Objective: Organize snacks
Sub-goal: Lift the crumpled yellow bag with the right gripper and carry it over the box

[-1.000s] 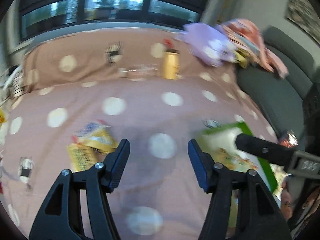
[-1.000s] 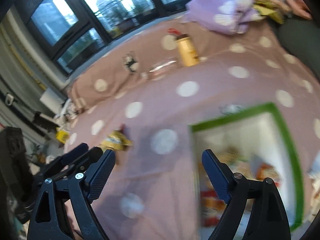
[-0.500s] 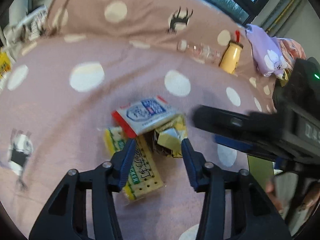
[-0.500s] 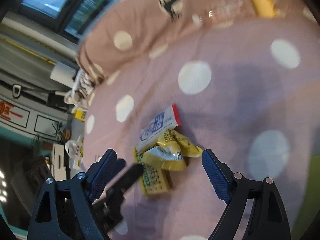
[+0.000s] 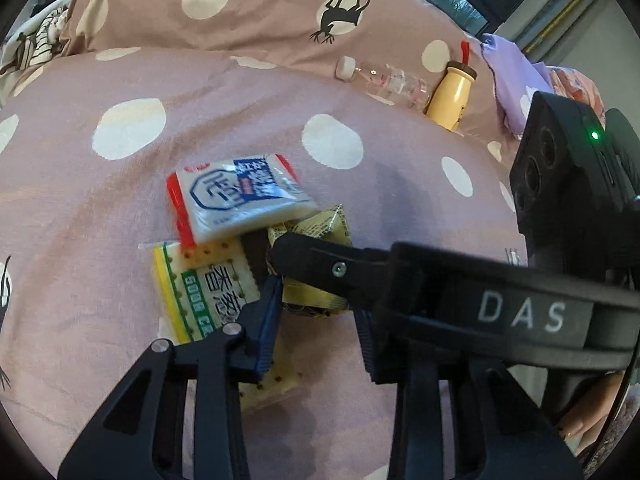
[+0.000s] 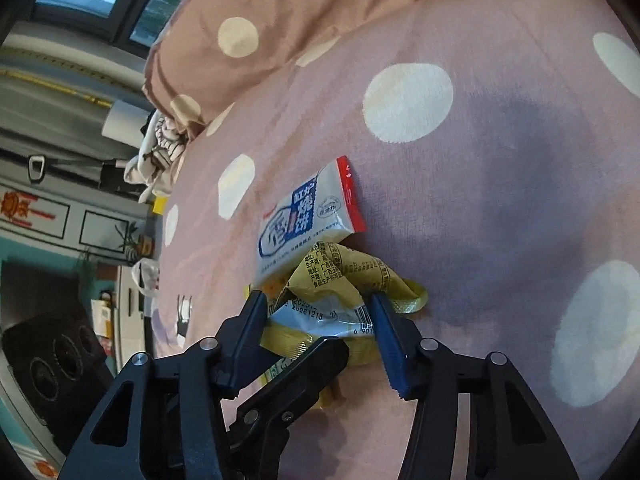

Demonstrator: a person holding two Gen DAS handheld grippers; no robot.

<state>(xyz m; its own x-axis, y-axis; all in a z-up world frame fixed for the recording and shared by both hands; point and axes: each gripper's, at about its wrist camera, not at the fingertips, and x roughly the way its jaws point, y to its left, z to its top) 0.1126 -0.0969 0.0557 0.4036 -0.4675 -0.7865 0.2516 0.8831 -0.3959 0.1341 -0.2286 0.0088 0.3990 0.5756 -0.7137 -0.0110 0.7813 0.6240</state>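
Snacks lay in a small heap on a pink bedcover with white dots. A white packet with red ends and blue print lay on top, at the far side of the heap. Under it lay a cracker pack with green and yellow edges. A crumpled yellow wrapper lay just beside them, partly over the cracker pack.

The left gripper pointed down at the heap and its jaws were closing to a narrow gap. The yellow wrapper was between them. Its left pad lay over the cracker pack; the other pad was mostly hidden behind the right gripper, so whether the pads pressed the wrapper could not be told.

The right gripper came from the other side and its jaws were closing too. The same yellow wrapper was between them, and both blue pads seemed to touch its sides. One finger of the left gripper crossed low in the right wrist view, under the wrapper.

Far on the bedcover, a clear bottle lay on its side, and a yellow bottle with a red straw stood just beside it. A purple cloth lay near them. A pillow in the same fabric lay behind.
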